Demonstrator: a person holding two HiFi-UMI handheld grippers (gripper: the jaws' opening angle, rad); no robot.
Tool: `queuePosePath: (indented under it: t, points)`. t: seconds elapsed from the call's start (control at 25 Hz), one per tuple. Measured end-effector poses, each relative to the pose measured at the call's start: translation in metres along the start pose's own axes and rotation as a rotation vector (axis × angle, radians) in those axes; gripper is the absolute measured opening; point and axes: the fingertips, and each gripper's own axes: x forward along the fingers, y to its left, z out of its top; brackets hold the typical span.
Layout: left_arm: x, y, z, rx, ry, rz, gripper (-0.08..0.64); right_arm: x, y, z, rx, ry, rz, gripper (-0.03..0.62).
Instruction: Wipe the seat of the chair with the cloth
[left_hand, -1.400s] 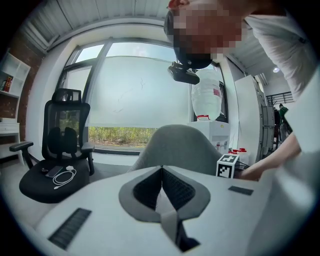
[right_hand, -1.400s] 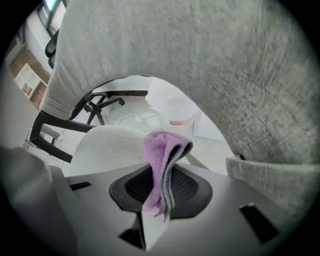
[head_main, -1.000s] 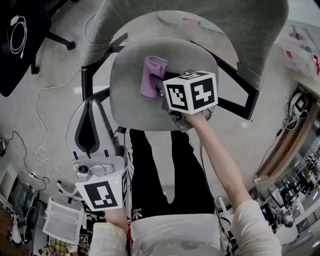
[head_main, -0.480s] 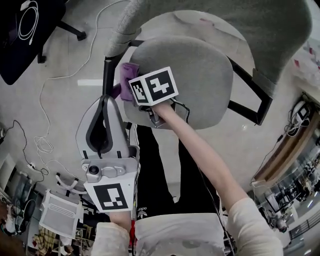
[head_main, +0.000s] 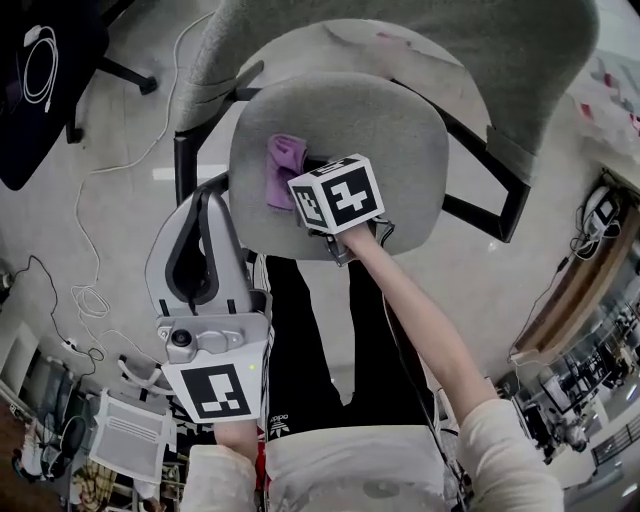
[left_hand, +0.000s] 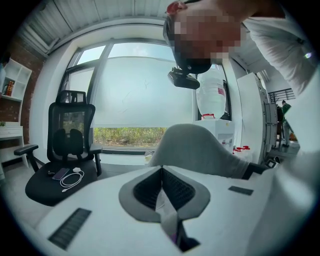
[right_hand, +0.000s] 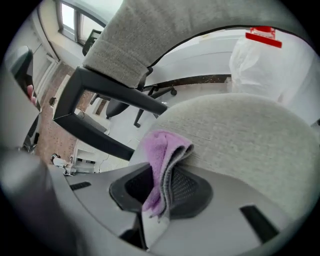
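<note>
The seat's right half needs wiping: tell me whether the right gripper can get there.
Probably yes. The right gripper, shut on the cloth, sits on the seat's left part, and the grey seat to its right lies bare, with nothing in the way.

Two grippers: left gripper (left_hand: 161, 169), right gripper (right_hand: 159, 176). Two marker cubes — left cube (head_main: 212, 388), right cube (head_main: 336, 193). One purple cloth (right_hand: 160, 150). Two chairs: grey chair (head_main: 385, 130), black chair (left_hand: 65, 150). On black chair — one white cable (left_hand: 72, 180), one phone (left_hand: 60, 173).

Purple cloth (right_hand: 162, 165) in claw (right_hand: 161, 192), on seat (right_hand: 245, 135)
</note>
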Motion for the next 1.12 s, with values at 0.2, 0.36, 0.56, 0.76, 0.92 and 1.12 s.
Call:
queuePosePath:
  t: [0.2, 0.36, 0.56, 0.76, 0.92, 1.12]
  points:
    - [0.012, -0.027, -0.003, 0.006, 0.009, -0.037, 0.014, -0.033, -0.052, -0.022, 0.062, -0.009, -0.054, 0.087]
    - [0.020, -0.049, -0.001, 0.012, 0.009, -0.075, 0.014, -0.062, -0.089, -0.039, 0.090, -0.013, -0.102, 0.087]
    - [0.028, -0.070, 0.000, 0.024, 0.008, -0.111, 0.014, -0.100, -0.140, -0.064, 0.116, 0.006, -0.211, 0.087]
    - [0.030, -0.080, 0.002, 0.037, 0.003, -0.121, 0.014, -0.133, -0.182, -0.084, 0.157, 0.034, -0.340, 0.087]
    - [0.030, -0.088, 0.001, 0.043, 0.002, -0.127, 0.014, -0.153, -0.201, -0.100, 0.144, 0.114, -0.489, 0.087]
    - [0.028, -0.093, 0.003, 0.038, 0.002, -0.130, 0.014, -0.156, -0.209, -0.096, 0.087, 0.096, -0.593, 0.087]
